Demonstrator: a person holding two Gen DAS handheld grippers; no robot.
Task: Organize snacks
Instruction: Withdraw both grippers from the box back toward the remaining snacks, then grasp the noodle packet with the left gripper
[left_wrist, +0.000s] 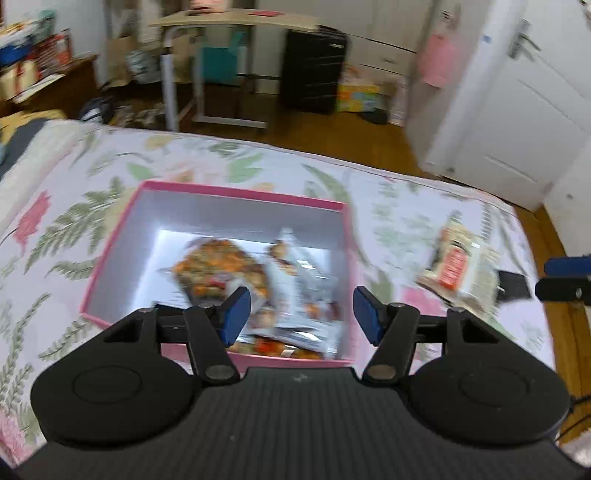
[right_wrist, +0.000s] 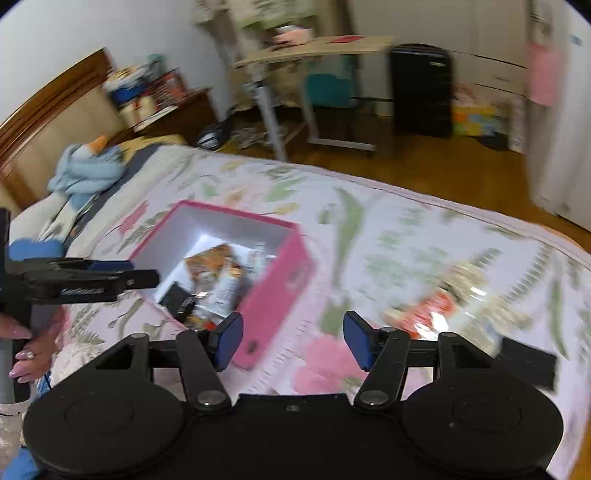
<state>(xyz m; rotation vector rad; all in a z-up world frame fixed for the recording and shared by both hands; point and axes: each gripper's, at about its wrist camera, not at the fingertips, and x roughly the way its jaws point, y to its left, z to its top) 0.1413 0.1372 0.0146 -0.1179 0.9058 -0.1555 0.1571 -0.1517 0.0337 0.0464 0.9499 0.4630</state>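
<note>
Left hand-held gripper (left_wrist: 299, 314): I see its jaws parted, nothing between them, above the pink box (left_wrist: 236, 195).
Right hand-held gripper (right_wrist: 293, 339): parted too, empty, over the bed (right_wrist: 388, 240).
Snacks: several packets (left_wrist: 221, 269) already lie in the box; one loose packet (right_wrist: 439, 306) lies on the bed, right of it.
Risk: I judge the soft bedding could let that flat packet slide away from my pads.
</note>
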